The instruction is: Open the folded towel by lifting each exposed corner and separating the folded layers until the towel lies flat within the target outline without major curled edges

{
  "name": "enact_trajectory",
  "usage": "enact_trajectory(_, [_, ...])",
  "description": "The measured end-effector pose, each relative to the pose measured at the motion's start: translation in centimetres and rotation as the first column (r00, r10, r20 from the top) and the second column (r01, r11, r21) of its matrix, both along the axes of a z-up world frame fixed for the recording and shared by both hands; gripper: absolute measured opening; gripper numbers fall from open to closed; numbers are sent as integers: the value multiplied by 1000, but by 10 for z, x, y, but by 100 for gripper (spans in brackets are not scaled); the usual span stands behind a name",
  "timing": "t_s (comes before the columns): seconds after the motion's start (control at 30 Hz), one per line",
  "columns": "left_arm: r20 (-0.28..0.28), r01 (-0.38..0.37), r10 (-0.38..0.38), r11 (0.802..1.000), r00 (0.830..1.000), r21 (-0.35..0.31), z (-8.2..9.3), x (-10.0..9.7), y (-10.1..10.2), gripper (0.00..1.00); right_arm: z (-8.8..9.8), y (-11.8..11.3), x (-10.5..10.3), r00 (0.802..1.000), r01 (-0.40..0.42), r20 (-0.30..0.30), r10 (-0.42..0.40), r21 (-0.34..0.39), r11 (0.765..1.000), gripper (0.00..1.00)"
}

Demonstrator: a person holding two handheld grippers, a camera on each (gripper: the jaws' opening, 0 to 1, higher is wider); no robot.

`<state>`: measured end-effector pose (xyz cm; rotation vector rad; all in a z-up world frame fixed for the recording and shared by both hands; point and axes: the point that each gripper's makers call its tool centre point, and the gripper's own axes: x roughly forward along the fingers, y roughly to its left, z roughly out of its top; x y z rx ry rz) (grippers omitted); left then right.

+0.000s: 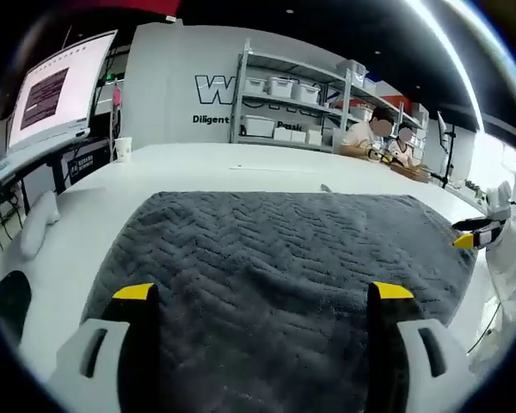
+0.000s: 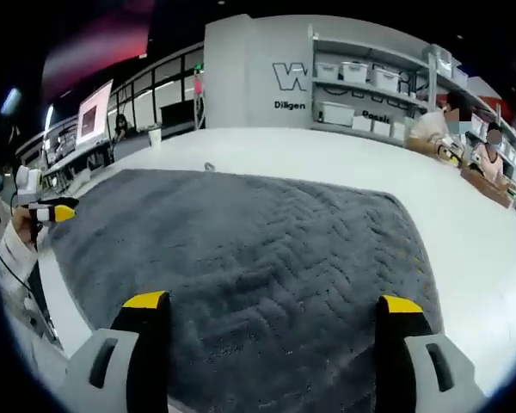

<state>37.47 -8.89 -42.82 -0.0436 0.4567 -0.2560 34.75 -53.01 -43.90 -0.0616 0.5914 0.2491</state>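
One grey towel on one table; two claws agape.

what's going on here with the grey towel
A person holds a gripper in each hand over a dark grey towel spread on a white table. The left gripper and right gripper hover above its near edge, jaws wide apart, gripping nothing. The towel looks largely flat already.

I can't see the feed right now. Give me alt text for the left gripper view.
A dark grey towel lies spread on a white table, with the left hand-held gripper open just above its near part. The right hand-held gripper shows at the towel's right edge; shelves with bins stand behind.
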Motion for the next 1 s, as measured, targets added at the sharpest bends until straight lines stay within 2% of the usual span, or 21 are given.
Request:
enact_trajectory(0.17, [-3,3,-3,1000,1000,2,-4,-8,-7,99,-7,4,-5,1000,-14,-12,14,-12,1000,99])
enact_trajectory(0.23, [-9,4,-3,998,1000,65,-10,-10,-5,99,-8,3,-6,1000,-19,-14,19,-26,999,99])
enact_trajectory(0.37, [-13,16,-15,994,1000,111,-13,-10,-4,99,-9,2,-6,999,-36,-11,35,-23,999,99])
enact_trajectory(0.7, [4,41,-42,993,999,108,-13,-13,-1,99,-9,-1,-7,997,-71,12,71,-16,997,99])
enact_trajectory(1.0, [-4,37,-36,993,999,111,-13,-15,3,99,-8,-2,-9,995,-83,46,83,-8,997,99])
